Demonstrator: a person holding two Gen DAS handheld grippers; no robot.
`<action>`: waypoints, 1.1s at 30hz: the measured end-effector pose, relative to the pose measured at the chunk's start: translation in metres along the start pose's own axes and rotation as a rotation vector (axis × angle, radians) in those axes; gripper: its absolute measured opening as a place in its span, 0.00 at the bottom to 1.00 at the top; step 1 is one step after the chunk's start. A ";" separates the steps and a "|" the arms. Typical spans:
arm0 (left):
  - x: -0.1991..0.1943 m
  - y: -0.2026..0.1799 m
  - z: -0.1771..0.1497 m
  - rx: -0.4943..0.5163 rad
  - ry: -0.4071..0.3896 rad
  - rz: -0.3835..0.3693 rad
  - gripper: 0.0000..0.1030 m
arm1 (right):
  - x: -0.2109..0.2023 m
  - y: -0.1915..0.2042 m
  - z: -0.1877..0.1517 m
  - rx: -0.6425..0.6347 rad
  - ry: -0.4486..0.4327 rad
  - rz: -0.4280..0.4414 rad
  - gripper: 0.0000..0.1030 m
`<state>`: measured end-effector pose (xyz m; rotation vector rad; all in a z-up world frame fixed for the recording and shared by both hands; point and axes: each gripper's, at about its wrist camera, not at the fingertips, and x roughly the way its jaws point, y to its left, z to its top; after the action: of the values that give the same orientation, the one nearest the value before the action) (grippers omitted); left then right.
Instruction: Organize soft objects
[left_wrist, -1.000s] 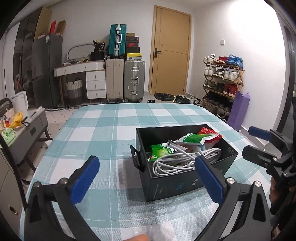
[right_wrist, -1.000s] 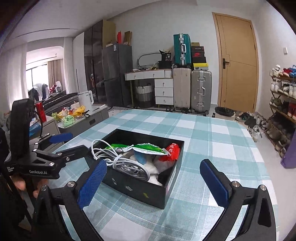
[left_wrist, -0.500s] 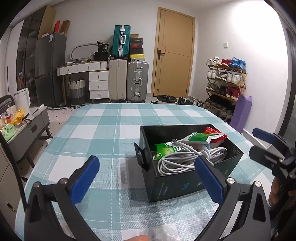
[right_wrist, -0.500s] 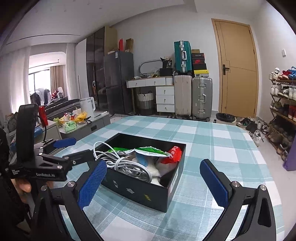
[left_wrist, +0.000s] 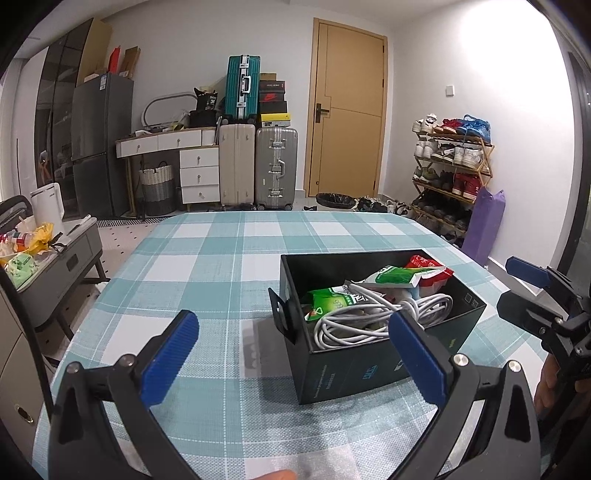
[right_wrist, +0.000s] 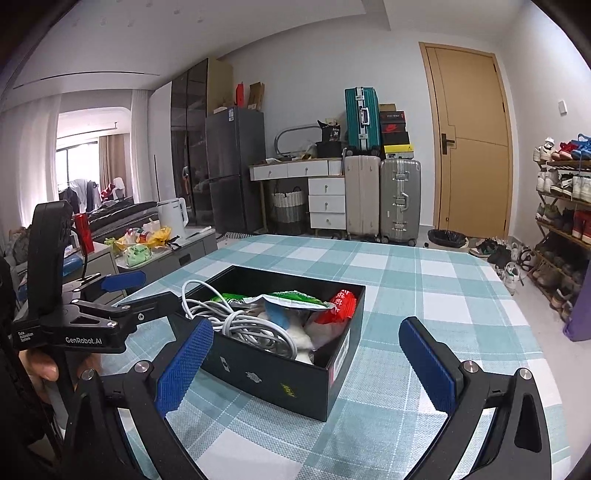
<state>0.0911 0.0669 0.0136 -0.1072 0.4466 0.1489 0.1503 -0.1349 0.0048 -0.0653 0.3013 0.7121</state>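
So there's a black rectangular cardboard box (left_wrist: 373, 365) sitting on a table under a teal-and-white checked woven tablecloth (left_wrist: 207, 266), and it's stuffed: a coil of glossy white cable (left_wrist: 373, 314) on top, a crinkly green foil snack packet (left_wrist: 327, 302), a second green-and-white packet (right_wrist: 295, 298) lying flat across the middle, and a shiny red wrapper (right_wrist: 341, 304) jammed against the far wall. Something soft and white sits lower down, can't tell what. The box has sharp straight edges and a small flap sticking off one short end. The left gripper (left_wrist: 291, 354) has its ribbed blue rubber pads spread wide with nothing between them, hovering short of the box's near corner. The right gripper (right_wrist: 306, 363) is also wide apart and empty, just off the box's near long side. Loads of bare cloth beyond and to either side of the box, so lots of room. The box sits toward the near end of the table.
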 end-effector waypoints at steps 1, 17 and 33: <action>0.000 0.000 0.000 0.001 0.000 0.001 1.00 | 0.000 0.000 0.000 0.000 -0.001 0.000 0.99; 0.000 -0.003 -0.001 0.007 -0.003 0.001 1.00 | 0.000 0.000 0.000 -0.001 -0.003 -0.001 0.99; 0.000 -0.003 -0.001 0.007 -0.005 0.002 1.00 | -0.001 0.000 0.000 -0.001 -0.005 -0.001 0.99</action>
<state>0.0908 0.0633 0.0126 -0.1000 0.4427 0.1492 0.1498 -0.1353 0.0052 -0.0646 0.2965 0.7116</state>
